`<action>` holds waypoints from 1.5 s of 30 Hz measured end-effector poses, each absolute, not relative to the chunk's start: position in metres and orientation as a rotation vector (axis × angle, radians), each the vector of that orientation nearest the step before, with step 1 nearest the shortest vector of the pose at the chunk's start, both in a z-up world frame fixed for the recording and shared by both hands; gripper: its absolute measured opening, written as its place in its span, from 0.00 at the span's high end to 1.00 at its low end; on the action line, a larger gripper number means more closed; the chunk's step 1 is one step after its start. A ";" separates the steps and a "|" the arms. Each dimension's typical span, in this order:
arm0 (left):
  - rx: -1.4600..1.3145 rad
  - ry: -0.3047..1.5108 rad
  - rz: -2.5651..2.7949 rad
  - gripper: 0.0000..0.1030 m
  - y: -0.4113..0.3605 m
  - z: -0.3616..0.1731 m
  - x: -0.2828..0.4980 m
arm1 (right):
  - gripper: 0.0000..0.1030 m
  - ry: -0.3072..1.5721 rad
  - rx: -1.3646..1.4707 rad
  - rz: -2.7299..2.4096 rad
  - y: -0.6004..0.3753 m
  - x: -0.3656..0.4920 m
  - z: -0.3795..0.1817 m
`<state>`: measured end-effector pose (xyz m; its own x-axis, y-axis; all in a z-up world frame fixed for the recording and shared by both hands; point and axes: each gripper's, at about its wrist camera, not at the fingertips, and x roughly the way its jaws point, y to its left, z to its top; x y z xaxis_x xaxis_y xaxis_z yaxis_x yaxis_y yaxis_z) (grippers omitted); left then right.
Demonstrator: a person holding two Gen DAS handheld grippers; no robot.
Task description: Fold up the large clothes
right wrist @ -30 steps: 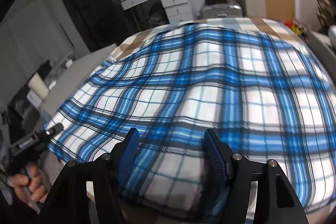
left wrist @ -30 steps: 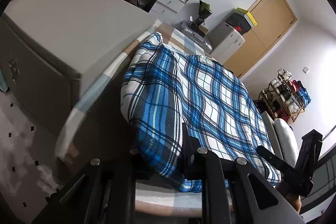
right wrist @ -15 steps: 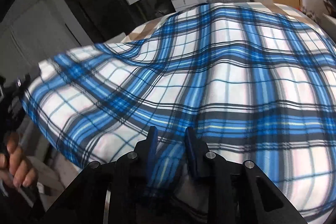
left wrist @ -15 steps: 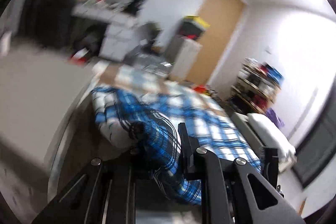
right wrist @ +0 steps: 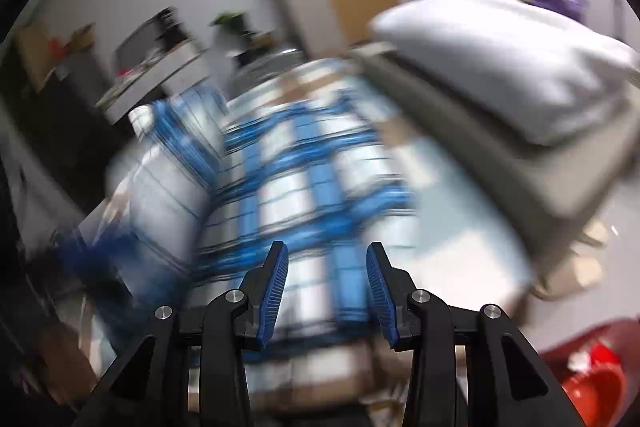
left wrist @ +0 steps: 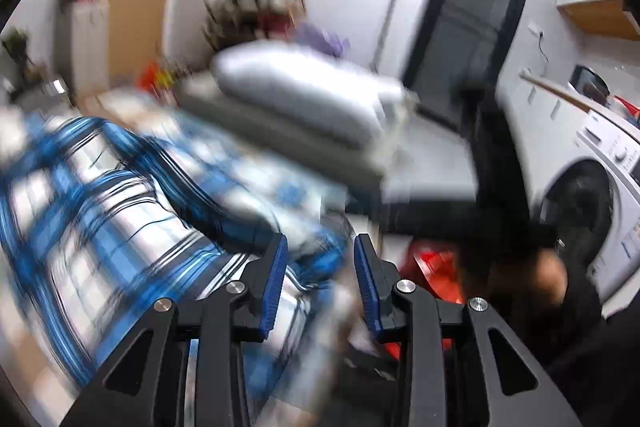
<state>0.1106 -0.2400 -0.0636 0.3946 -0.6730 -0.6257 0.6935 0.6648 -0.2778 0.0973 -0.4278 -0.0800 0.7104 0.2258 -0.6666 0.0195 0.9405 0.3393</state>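
So one fold is done: the plaid blanket point(right wrist: 304, 195), flat across the table point(right wrist: 460, 259) a second ago, now lies doubled with a rolled edge on its left side. Both views are smeared and now face the grey cushion point(right wrist: 512, 67) rather than the drawers. Left tool point(left wrist: 320, 279) has just been opening; its pads are apart, nothing pinched, cloth only behind them. Right tool point(right wrist: 327, 283) has reopened too, empty, with the blanket below it. Next fold needs fresh grips.

The blue-and-white plaid garment point(right wrist: 304, 195) lies rumpled and partly folded over on the checked surface
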 end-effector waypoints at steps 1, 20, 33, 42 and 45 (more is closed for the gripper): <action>0.019 0.795 -0.872 0.72 -0.238 -0.069 0.107 | 0.60 0.775 0.360 0.119 -0.436 0.095 -0.079; -0.379 0.805 -0.250 0.44 -0.080 -0.096 0.099 | 0.98 0.828 0.304 0.495 -0.324 0.194 -0.078; -0.368 0.836 -0.254 0.44 -0.074 -0.102 0.103 | 0.69 0.897 0.363 0.260 -0.382 0.184 -0.104; -0.352 0.863 -0.271 0.44 -0.083 -0.105 0.104 | 0.34 0.895 0.358 0.445 -0.353 0.224 -0.076; -0.353 0.852 -0.264 0.44 -0.082 -0.102 0.105 | 0.34 1.026 0.351 0.456 -0.335 0.261 -0.105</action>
<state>0.1046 -0.0818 -0.1015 0.6321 -0.3644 -0.6839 0.0863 0.9101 -0.4053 0.2613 -0.3351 -0.1048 0.4392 0.5179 -0.7340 -0.1976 0.8528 0.4835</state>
